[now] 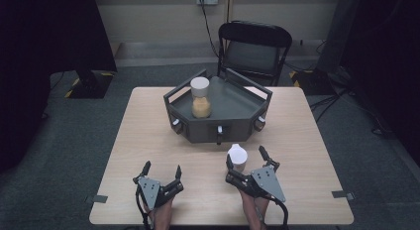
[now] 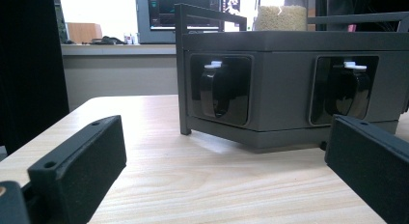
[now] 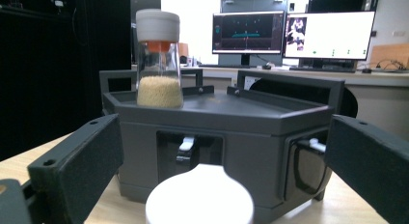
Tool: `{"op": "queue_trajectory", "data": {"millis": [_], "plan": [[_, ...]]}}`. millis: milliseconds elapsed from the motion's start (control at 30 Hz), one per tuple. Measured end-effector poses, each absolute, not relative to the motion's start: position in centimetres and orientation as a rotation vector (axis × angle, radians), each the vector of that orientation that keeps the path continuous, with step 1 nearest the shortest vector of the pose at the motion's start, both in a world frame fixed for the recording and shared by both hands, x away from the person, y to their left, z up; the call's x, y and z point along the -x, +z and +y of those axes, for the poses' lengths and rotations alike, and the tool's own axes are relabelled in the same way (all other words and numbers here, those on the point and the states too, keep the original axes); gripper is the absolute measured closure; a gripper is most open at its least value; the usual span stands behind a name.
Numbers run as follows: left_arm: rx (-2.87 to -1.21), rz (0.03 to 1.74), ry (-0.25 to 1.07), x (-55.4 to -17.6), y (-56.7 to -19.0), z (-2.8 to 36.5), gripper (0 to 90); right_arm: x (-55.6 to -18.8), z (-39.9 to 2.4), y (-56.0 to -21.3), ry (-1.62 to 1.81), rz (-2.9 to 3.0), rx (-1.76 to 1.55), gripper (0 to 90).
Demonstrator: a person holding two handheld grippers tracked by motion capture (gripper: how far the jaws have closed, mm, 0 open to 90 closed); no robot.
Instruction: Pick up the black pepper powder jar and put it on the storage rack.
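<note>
Pale wood table (image 1: 148,141) on grey carpet (image 1: 74,136), dim room.

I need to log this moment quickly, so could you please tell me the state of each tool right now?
Left tool: open, holding nothing.
Right tool: open, jaws either side of the white cup, not closed on it.

1. A light wooden square table (image 1: 148,141) stands on grey carpet.
2. A dark grey six-sided tray-topped box (image 1: 233,122) sits at the middle of its far half.
3. A small white plastic cup (image 1: 237,158) stands near the front edge, just before the box.
</note>
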State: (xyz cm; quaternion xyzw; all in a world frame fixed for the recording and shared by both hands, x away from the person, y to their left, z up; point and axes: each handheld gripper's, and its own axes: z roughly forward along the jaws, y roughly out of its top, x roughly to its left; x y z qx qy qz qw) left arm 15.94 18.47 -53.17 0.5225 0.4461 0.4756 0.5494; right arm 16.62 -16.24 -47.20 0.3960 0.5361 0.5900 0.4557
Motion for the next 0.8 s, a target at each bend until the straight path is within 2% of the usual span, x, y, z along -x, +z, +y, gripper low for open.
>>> {"op": "queue_trajectory", "data": {"millis": [800], "plan": [[-1.237,1.057,1.126,-15.9,-53.2,18.5,0.3,-18.0,-16.3,-49.4,1.424,1.432,-1.049,12.8]]}}
